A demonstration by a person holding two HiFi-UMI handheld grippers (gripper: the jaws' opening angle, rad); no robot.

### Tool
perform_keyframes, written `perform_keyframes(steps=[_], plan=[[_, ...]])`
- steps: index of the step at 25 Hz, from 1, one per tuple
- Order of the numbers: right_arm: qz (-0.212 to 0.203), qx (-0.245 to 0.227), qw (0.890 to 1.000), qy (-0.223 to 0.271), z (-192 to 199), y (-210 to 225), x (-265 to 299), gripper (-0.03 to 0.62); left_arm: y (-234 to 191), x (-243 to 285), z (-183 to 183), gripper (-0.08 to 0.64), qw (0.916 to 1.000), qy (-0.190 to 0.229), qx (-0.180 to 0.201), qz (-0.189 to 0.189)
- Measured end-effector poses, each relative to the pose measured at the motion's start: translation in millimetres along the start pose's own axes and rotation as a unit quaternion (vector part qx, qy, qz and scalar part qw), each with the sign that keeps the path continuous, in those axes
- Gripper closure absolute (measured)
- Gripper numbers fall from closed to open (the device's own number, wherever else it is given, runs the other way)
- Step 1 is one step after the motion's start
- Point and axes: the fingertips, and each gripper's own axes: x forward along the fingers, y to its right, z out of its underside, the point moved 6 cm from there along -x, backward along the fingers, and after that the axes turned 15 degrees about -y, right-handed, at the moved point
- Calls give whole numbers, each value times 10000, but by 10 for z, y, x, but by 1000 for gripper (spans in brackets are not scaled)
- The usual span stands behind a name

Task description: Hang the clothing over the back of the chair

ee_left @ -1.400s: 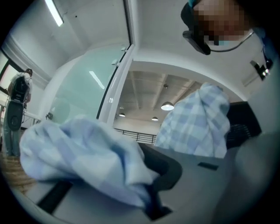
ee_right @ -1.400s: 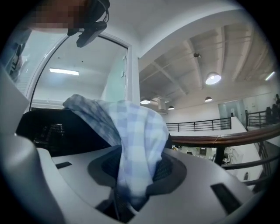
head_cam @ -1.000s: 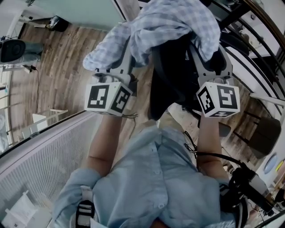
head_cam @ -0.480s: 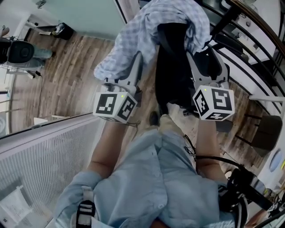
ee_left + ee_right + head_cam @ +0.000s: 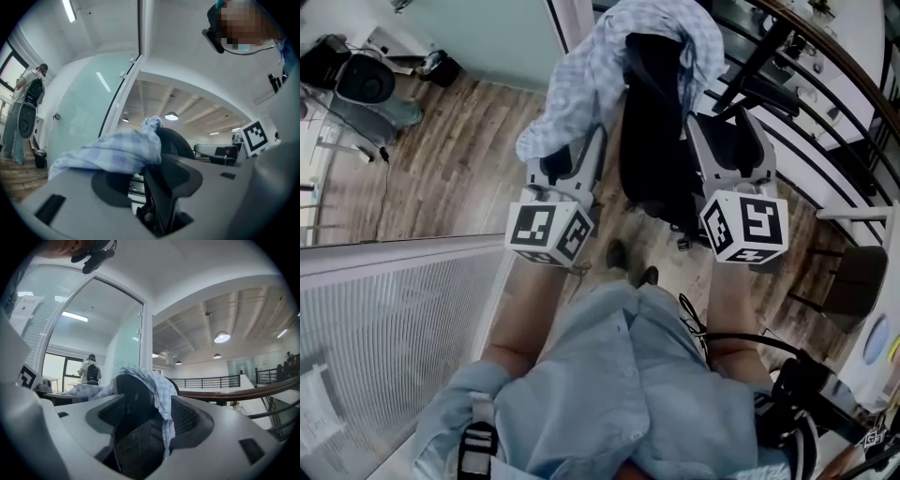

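Standing spread with nothing pinched, the left gripper (image 5: 586, 155) has just been opening its jaws. They now sit clear of the plaid shirt (image 5: 609, 56), where a second ago they were tucked under its hanging fold. The right gripper (image 5: 724, 141) is likewise parted and empty; through its gap show the mesh chair back (image 5: 652, 112) and a strip of shirt hanging down it. Both grippers have drawn back from the chair since the earlier frames and point level at it.

The shirt is draped over the top of the chair back. One sleeve trails off the left side, its lower edge just beside the left gripper's fingers, and a shorter flap falls down the right side.

A white mesh panel (image 5: 403, 319) runs close along the person's left. To the right, a curved railing (image 5: 825, 84) passes near the chair. Bare wooden floor (image 5: 459, 150) lies to the left of the chair, with a person (image 5: 26, 108) standing well apart at its far end.
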Motion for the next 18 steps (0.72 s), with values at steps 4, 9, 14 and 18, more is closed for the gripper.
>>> perform_keyframes(steps=[4,9,14,18], plan=[[-218,-62,9997,58,52,-54,-261,281,257,-176,152,390,9999,-94,-53,-54],[-463,-148,9987,118,2,-79,-472,285,570,-329,98,390,9999,24,72,-140],[-611,-272,9974,287,-92,-147,-657,341,848,-445,-188,421,9971,468,528,-270],[-699,-406,9959,418,-175,-235,-751,479,1005,-515,-409,497,9929,780,794,-410]])
